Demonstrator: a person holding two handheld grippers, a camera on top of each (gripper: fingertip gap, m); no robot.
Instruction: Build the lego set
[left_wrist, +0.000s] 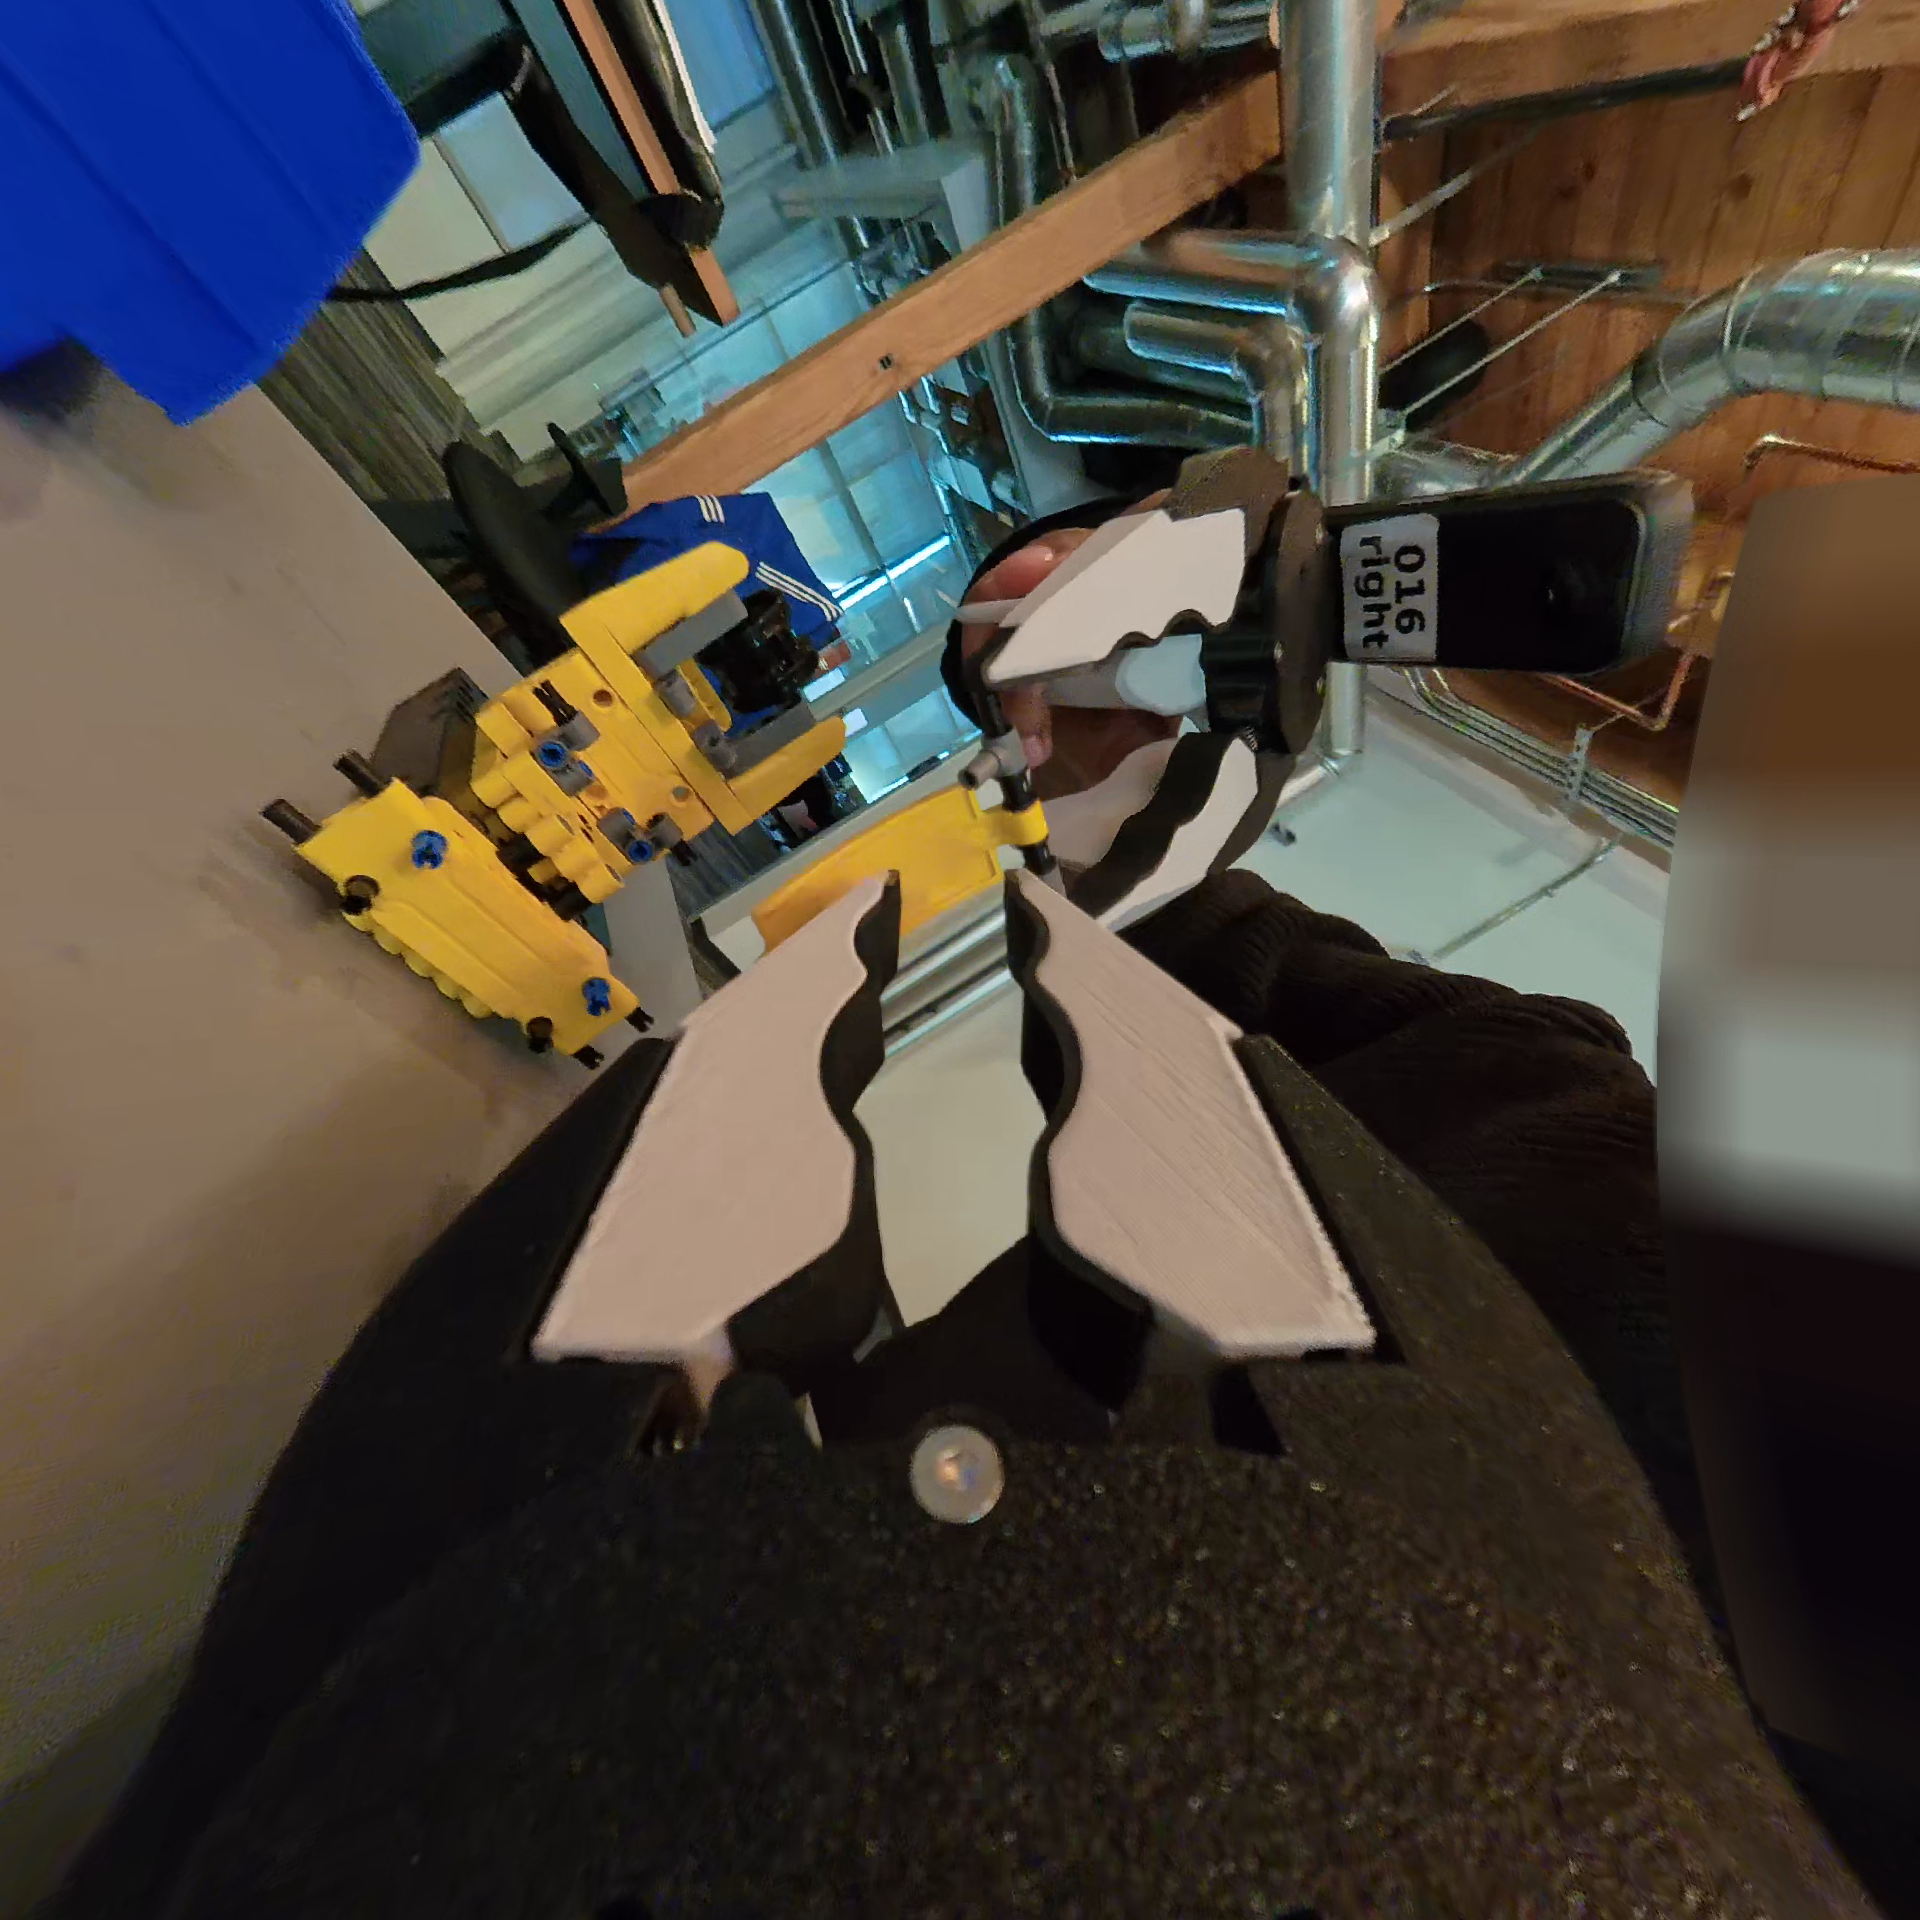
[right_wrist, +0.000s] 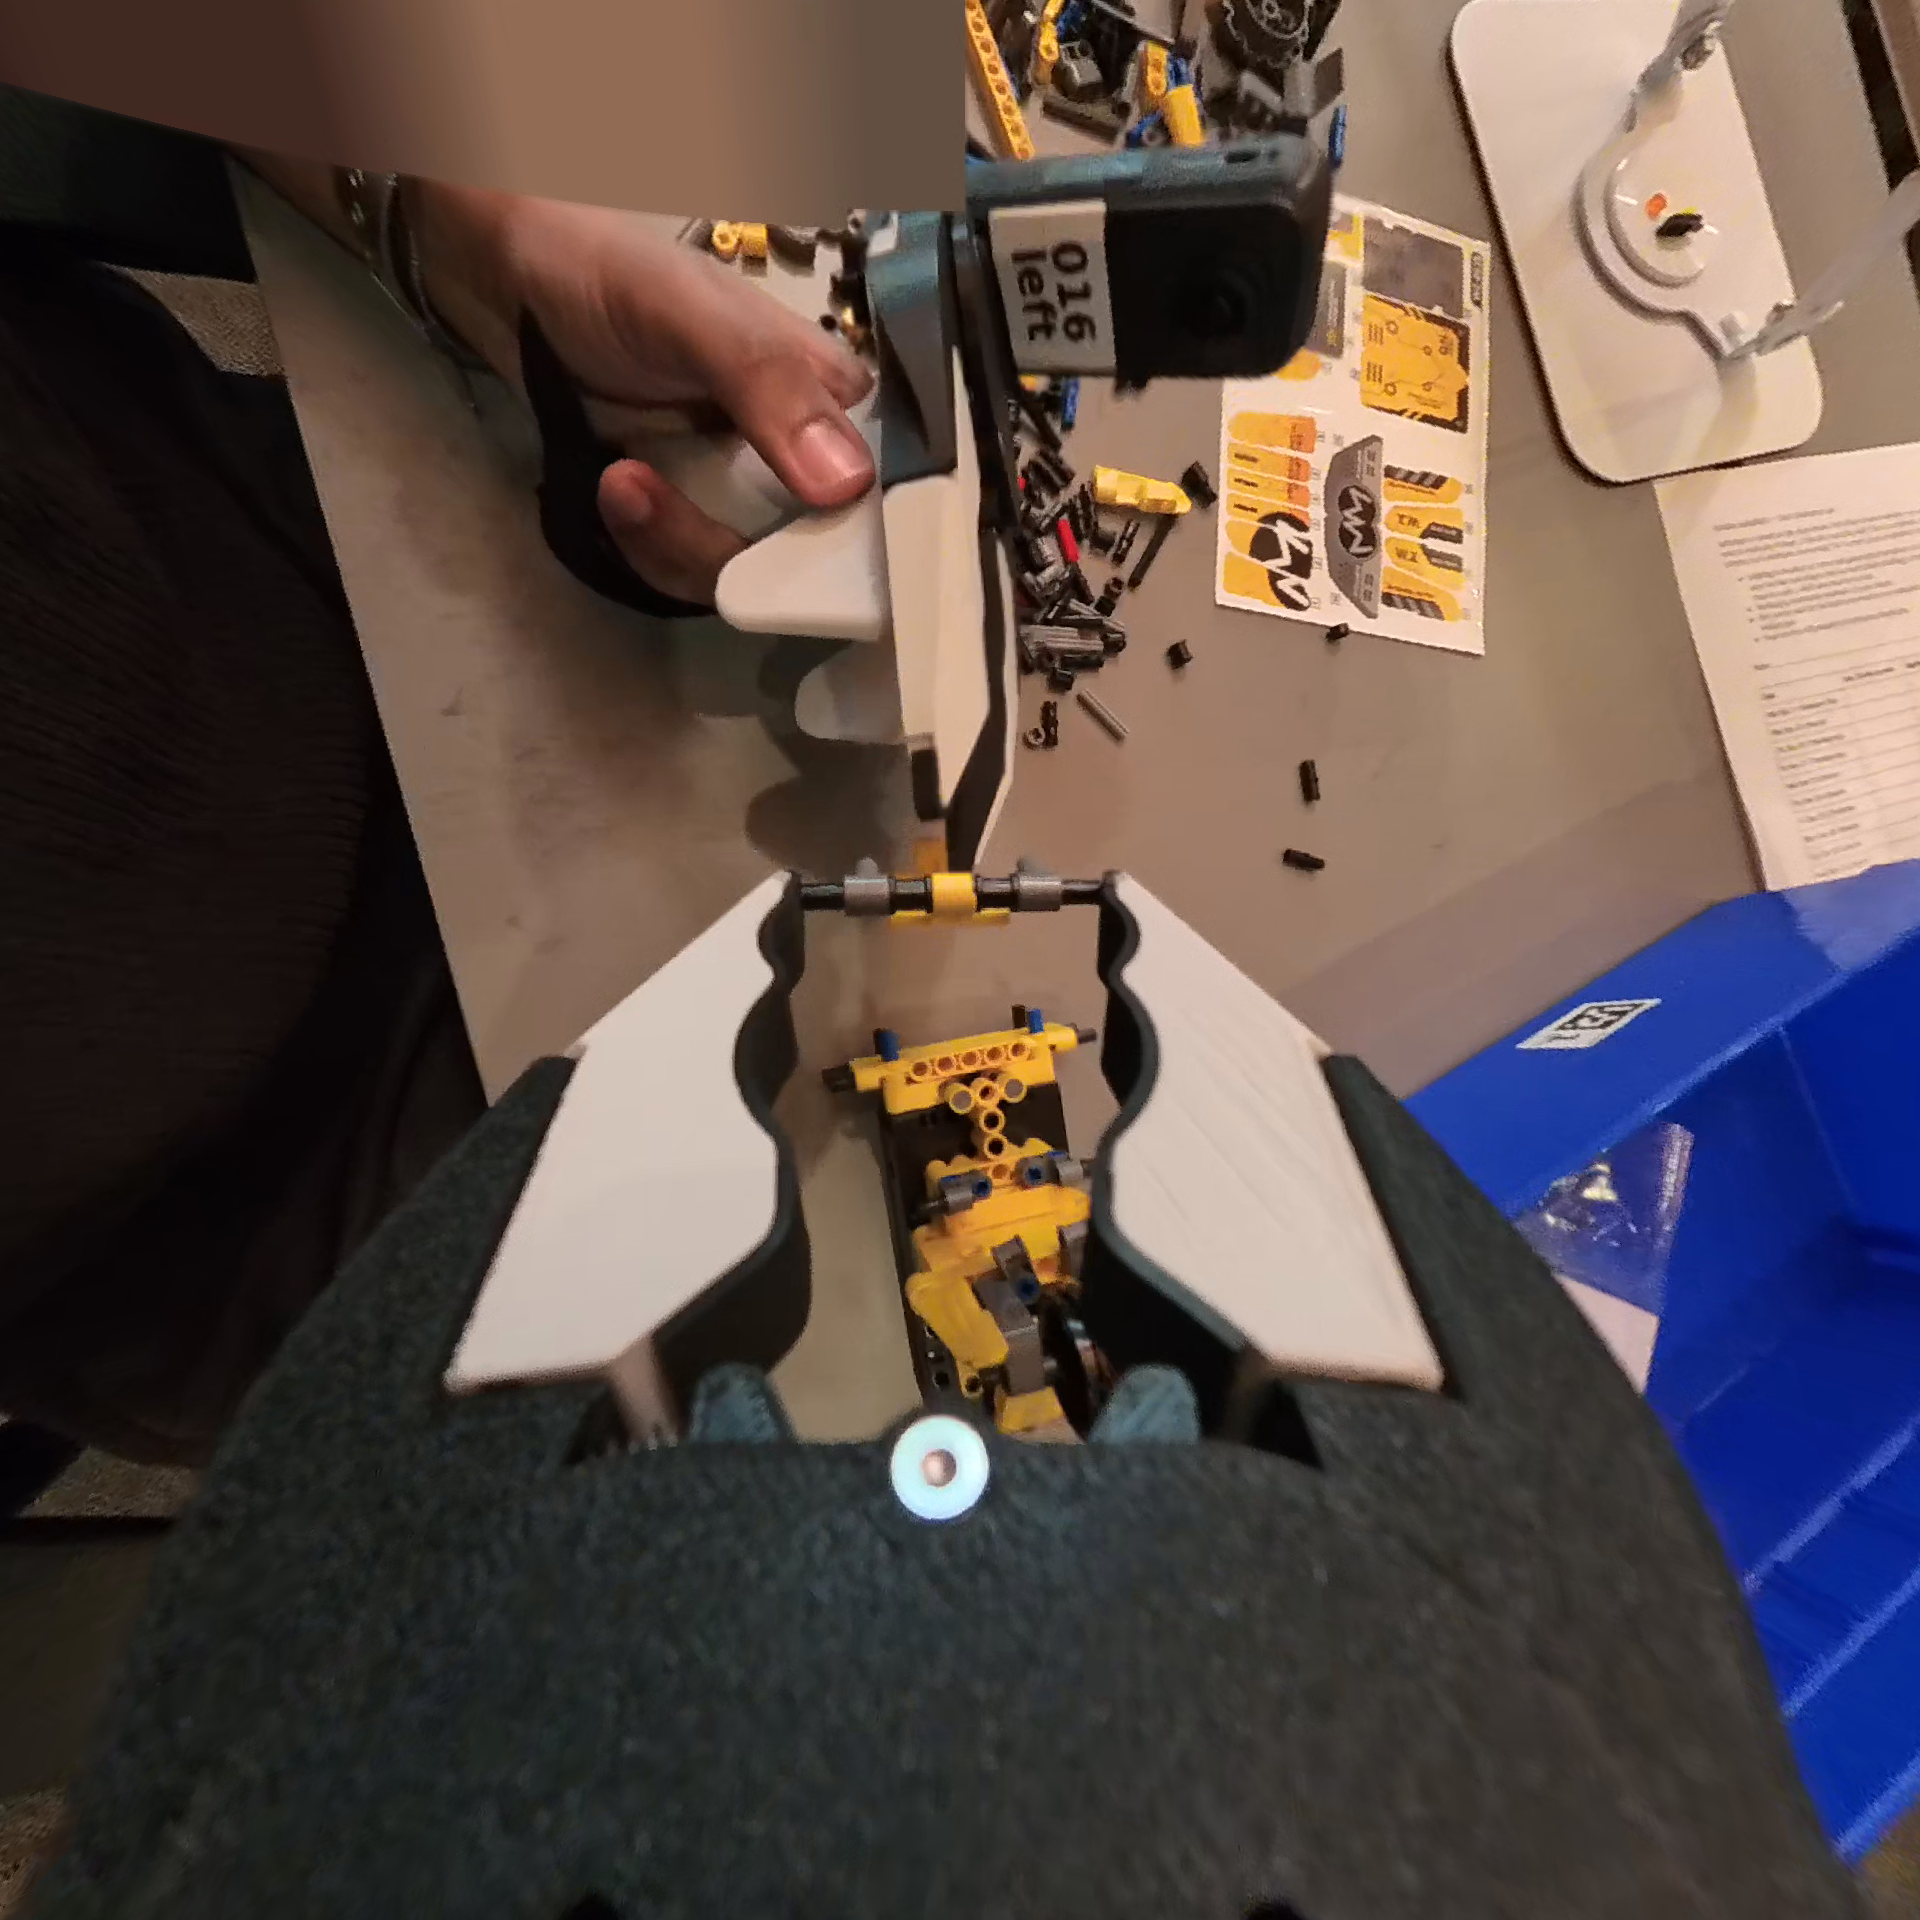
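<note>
right gripper, white ridged plastic fingers with wavy black pads, pinches a thin black axle end to end, jaws spread wide around it; the axle carries two grey bushes and one yellow connector. left gripper, same build, has its jaws narrowly parted at the tips around a flat yellow plastic panel joined to that axle; whether they actually bite it, cannot tell. one knobbly yellow-and-black brick-built chassis sits on the smooth grey table, below the right gripper. one blue plastic bin beside, one sticker sheet and scattered small black pins farther off.
</note>
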